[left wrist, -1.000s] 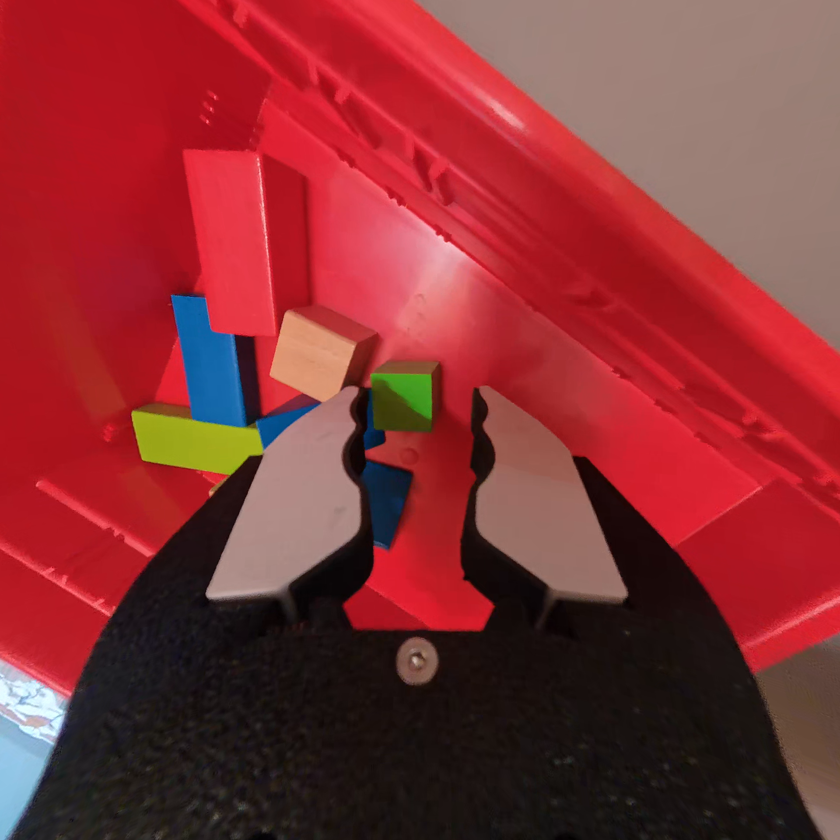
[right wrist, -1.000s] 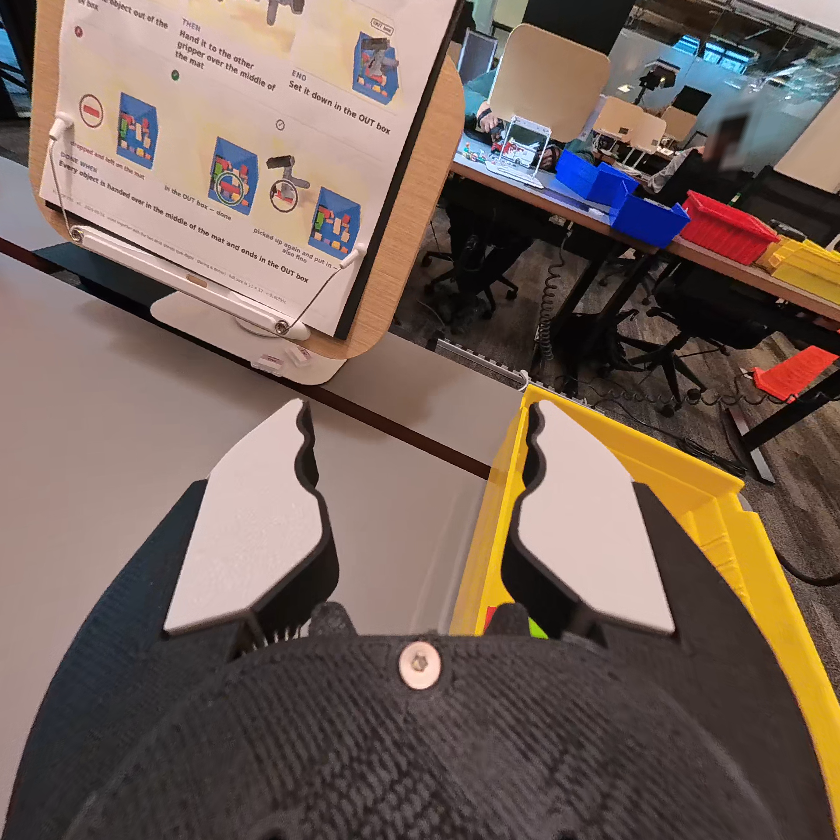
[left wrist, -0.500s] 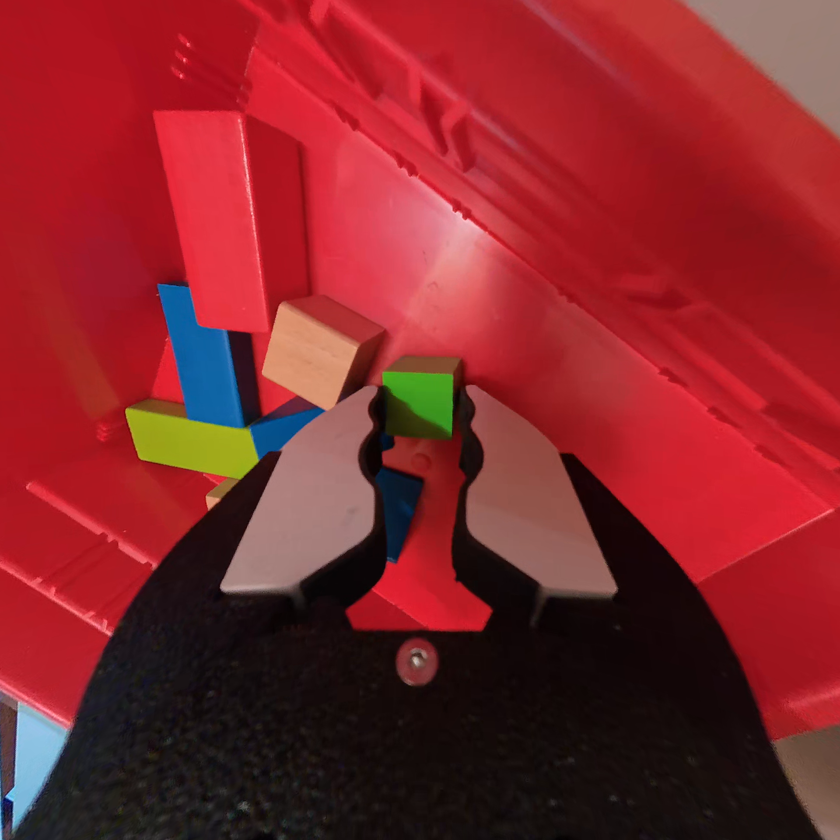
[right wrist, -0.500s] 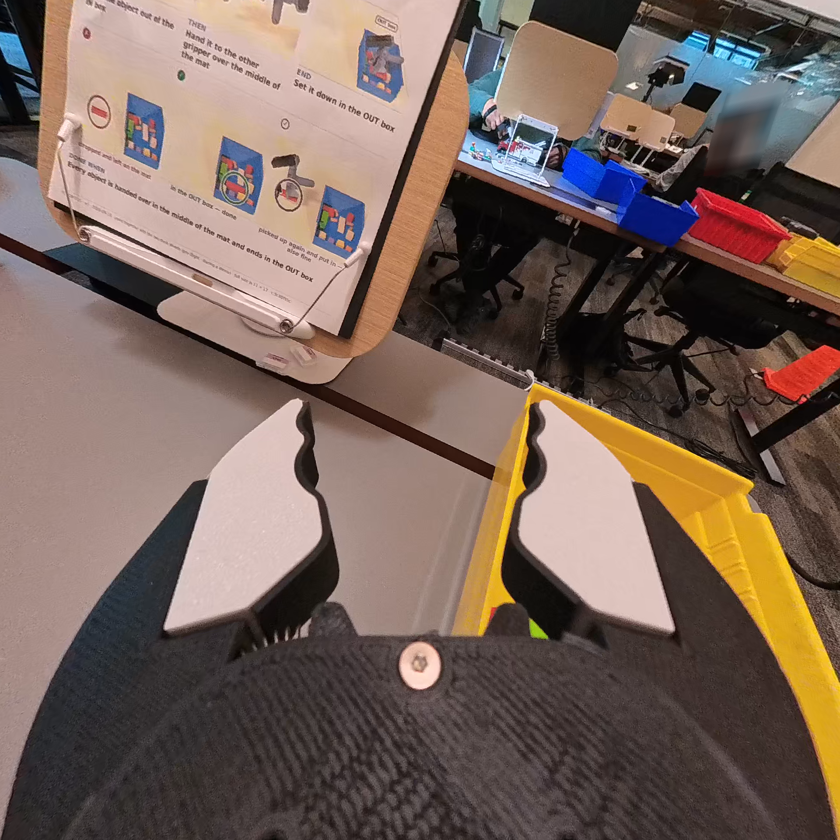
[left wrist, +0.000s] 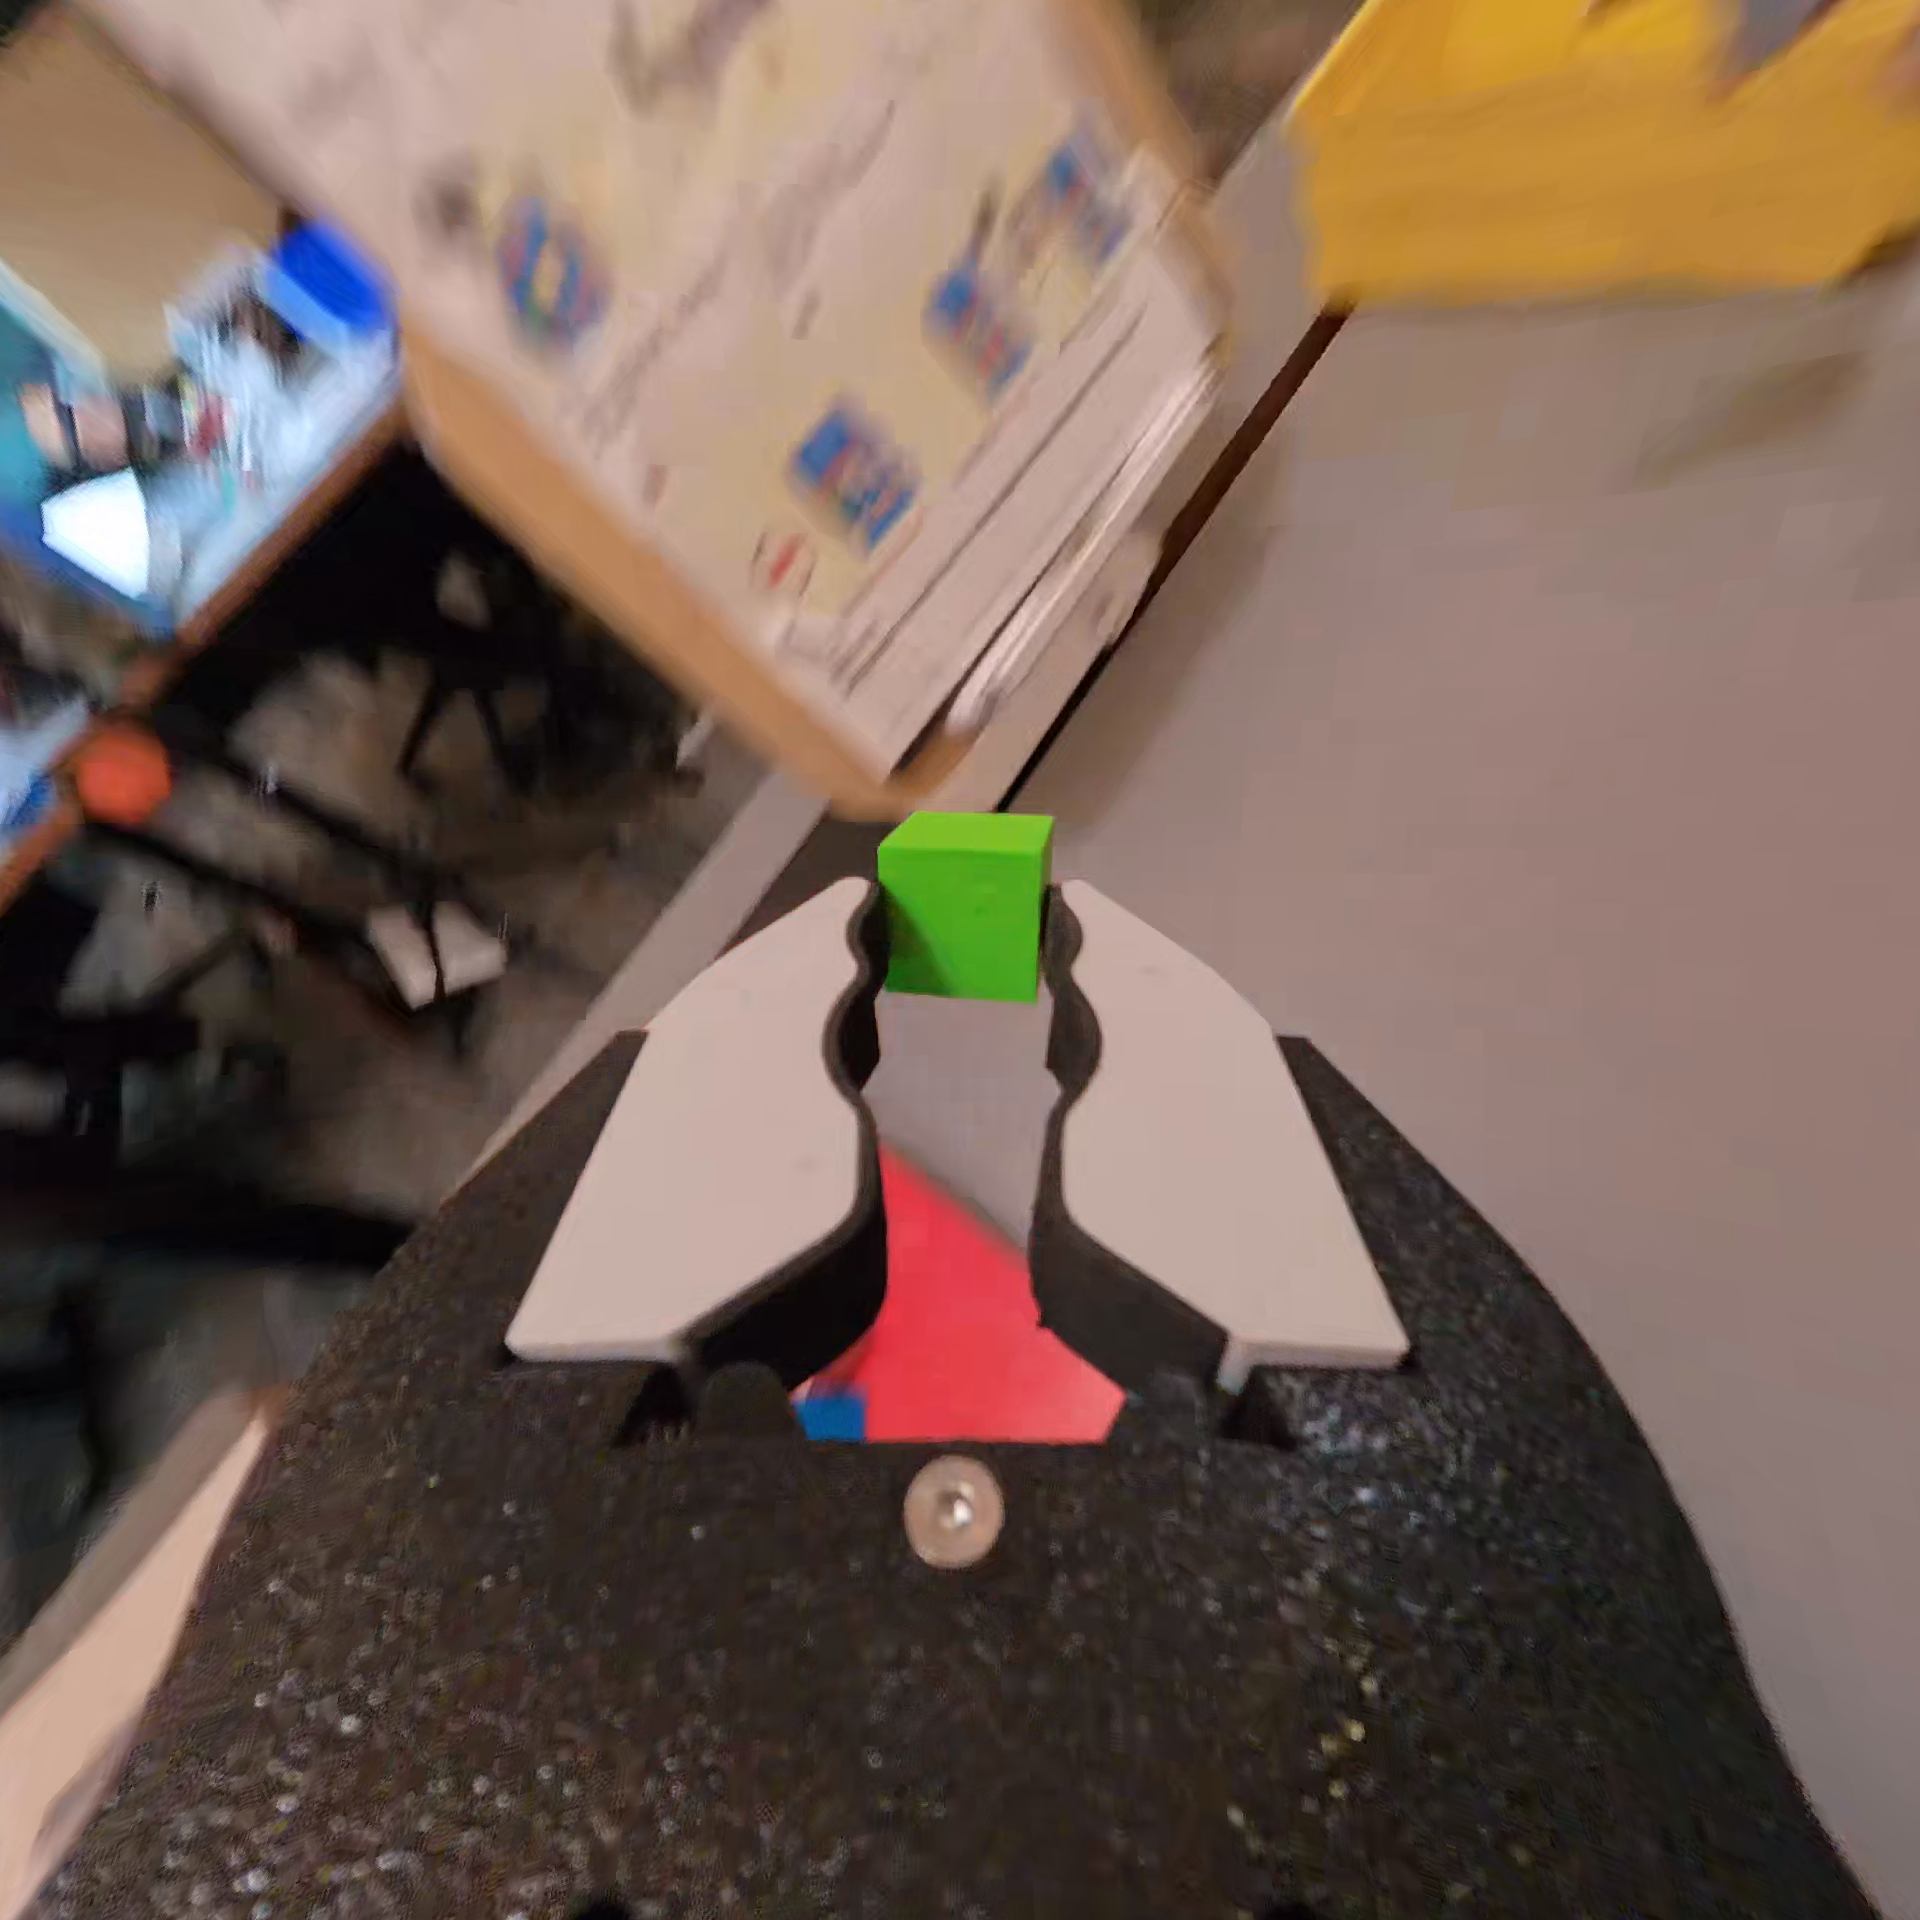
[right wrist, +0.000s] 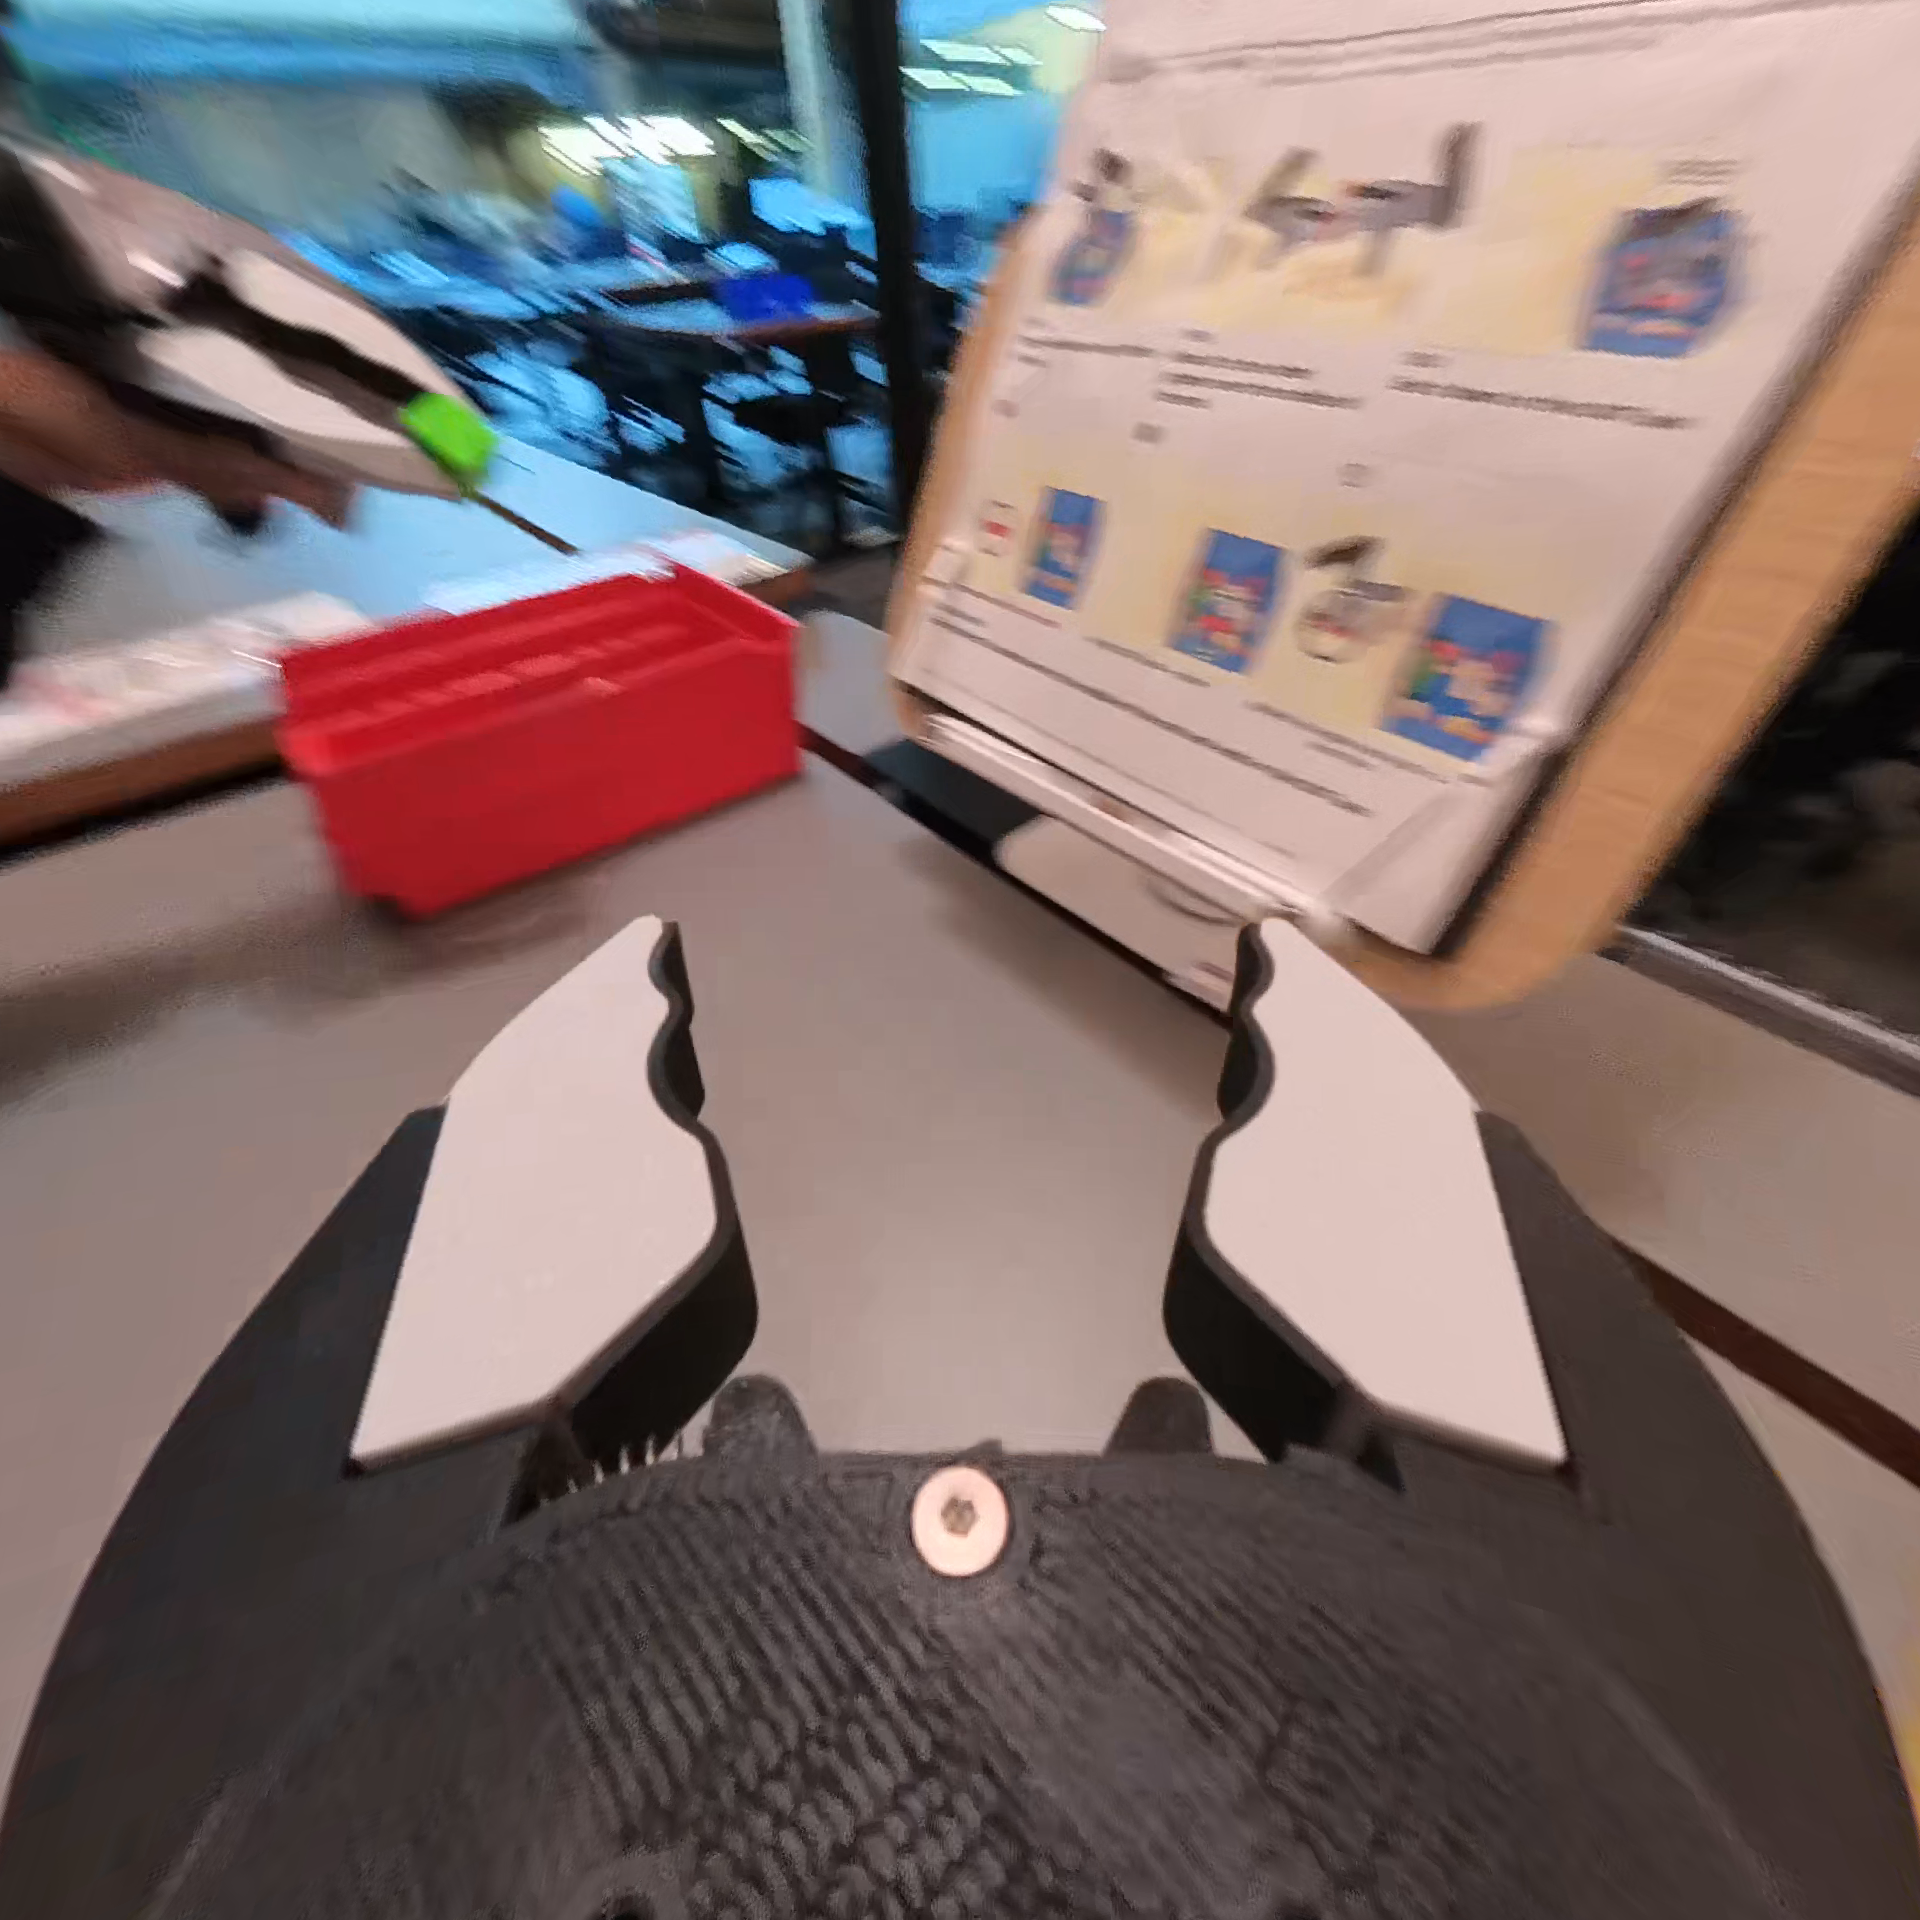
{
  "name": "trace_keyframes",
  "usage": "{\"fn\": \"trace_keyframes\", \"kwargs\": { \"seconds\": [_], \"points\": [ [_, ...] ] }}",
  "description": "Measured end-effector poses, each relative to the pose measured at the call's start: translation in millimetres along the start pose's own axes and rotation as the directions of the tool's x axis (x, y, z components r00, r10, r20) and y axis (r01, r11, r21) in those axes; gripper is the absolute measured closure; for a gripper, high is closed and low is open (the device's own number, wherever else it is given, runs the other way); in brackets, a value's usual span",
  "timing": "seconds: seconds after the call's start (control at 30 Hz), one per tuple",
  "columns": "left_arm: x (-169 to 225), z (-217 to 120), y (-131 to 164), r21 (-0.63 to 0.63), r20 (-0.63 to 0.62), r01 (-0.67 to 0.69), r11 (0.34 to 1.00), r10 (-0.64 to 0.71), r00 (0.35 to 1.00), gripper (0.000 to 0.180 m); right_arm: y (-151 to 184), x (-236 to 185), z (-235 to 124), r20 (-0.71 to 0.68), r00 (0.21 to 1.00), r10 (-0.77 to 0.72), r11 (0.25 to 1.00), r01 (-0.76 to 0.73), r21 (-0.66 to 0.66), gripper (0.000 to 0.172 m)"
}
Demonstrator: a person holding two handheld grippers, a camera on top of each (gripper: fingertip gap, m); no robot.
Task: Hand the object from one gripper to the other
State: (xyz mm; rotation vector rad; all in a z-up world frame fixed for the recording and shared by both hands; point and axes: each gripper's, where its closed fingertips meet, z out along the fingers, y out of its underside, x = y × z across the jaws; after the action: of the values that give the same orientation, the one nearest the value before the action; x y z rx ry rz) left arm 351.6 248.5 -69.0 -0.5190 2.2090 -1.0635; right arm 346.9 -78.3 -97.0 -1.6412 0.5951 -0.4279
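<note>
Green wooden cube (left wrist: 961,920) sits clamped at the very tips of our left gripper (left wrist: 961,935), pads pressing both side faces, so most of it juts out free for the taker. Our right gripper (right wrist: 956,997) waits with jaws spread wide and bare, the cube up at ten o'clock above the red plastic bin (right wrist: 540,717) (background badly smeared).
</note>
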Motion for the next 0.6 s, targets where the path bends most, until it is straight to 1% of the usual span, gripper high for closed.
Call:
{"fn": "trace_keyframes", "kwargs": {
  "seconds": [0.03,0.1,0.13,0.2,0.27,0.37,0.43,0.47,0.5,0.53,0.6],
  "points": [
    [19.5,-0.4,-22.7,0.089,-0.026,-0.025,0.996,0.027,0.999,0.152,-4.9,-18.0,4.8,0.095,0.994,0.048,0.998,-0.051,0.031,0.070],
    [63.9,4.0,-59.1,0.249,-0.091,-0.054,0.967,0.078,0.993,0.152,-13.1,-51.6,10.8,0.270,0.955,0.123,0.988,-0.144,0.061,0.068],
    [87.7,7.4,-72.9,0.320,-0.137,-0.046,0.946,0.094,0.986,0.152,-13.8,-67.9,12.3,0.352,0.924,0.145,0.983,-0.174,0.052,0.068],
    [127.8,15.4,-94.8,0.447,-0.193,-0.020,0.894,0.118,0.974,0.152,-12.2,-98.2,12.1,0.502,0.845,0.183,0.977,-0.214,0.005,0.063],
    [160.1,24.5,-108.8,0.532,-0.219,-0.013,0.846,0.152,0.964,0.152,-14.1,-119.2,10.7,0.602,0.765,0.230,0.963,-0.267,-0.028,0.063],
    [193.1,36.7,-123.4,0.619,-0.213,-0.025,0.785,0.199,0.957,0.152,-15.3,-138.1,11.1,0.691,0.650,0.316,0.928,-0.362,-0.084,0.067],
    [206.9,40.8,-130.9,0.670,-0.202,-0.038,0.742,0.231,0.952,0.152,-11.3,-149.0,12.2,0.731,0.551,0.403,0.890,-0.422,-0.173,0.069],
    [211.4,43.5,-133.1,0.680,-0.203,-0.047,0.731,0.250,0.947,0.152,-9.0,-154.0,12.0,0.747,0.499,0.438,0.871,-0.440,-0.217,0.071],
    [214.9,47.0,-133.1,0.671,-0.211,-0.058,0.739,0.264,0.941,0.152,-7.2,-157.5,12.3,0.757,0.459,0.465,0.855,-0.453,-0.251,0.077],
    [218.2,49.7,-132.2,0.660,-0.213,-0.075,0.748,0.281,0.936,0.152,-6.4,-159.3,13.6,0.760,0.429,0.489,0.839,-0.469,-0.275,0.081],
    [225.4,50.9,-131.0,0.670,-0.214,-0.098,0.736,0.318,0.924,0.152,-7.5,-160.1,15.6,0.761,0.383,0.523,0.808,-0.505,-0.302,0.087]
  ]
}}
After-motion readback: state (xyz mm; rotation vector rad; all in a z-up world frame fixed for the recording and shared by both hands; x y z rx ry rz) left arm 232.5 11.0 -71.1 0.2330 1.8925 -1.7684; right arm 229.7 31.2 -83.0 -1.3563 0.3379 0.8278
